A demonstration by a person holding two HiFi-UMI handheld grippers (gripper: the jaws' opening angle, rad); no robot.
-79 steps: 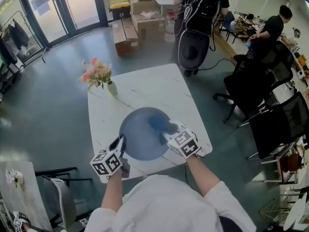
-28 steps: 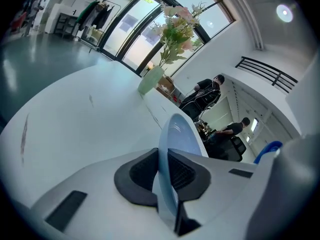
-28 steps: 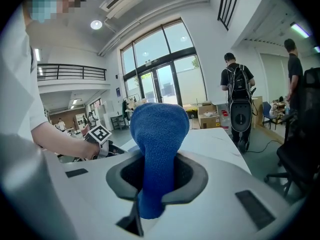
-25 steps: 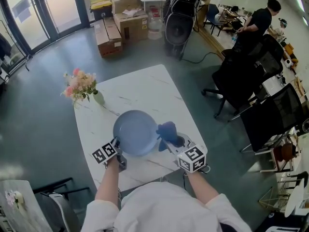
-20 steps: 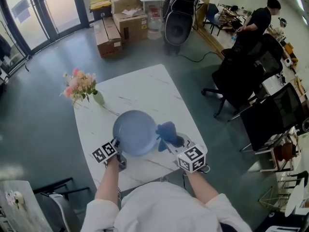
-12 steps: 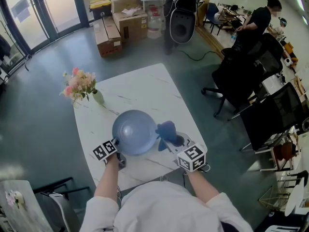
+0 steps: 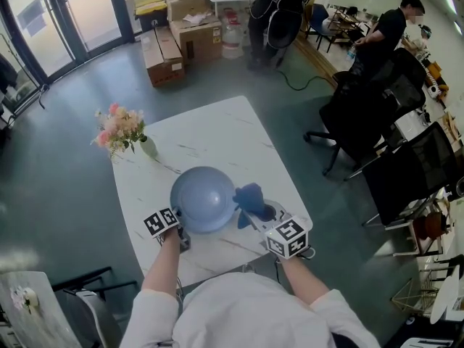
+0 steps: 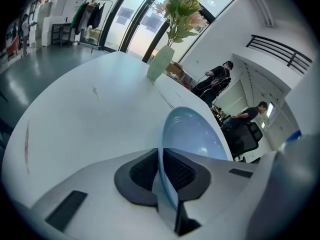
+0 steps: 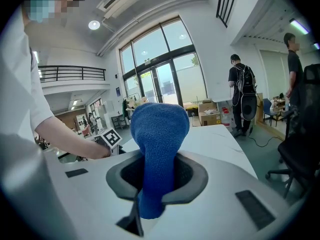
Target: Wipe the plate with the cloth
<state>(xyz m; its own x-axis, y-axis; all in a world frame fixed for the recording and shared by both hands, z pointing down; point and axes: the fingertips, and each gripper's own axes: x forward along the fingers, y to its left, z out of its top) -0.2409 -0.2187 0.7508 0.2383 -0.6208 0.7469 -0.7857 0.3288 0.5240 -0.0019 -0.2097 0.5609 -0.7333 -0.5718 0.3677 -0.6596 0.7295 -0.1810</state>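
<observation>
2 grips, left tongs [image 8: 161, 170] pinch tilted plate [image 7: 203, 198] rim, right tongs [image 9: 156, 175] pinch forward-pointing cloth [image 9: 159, 129]

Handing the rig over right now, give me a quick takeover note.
Left hand-held gripper: shut on the rim of the round light-blue plate, which is tilted over the white marble table.
Right hand-held gripper: shut on the bunched blue knitted cloth, beside the plate's right edge.
Done: both things gripped.
To do: bring the cloth onto the plate and wipe.
</observation>
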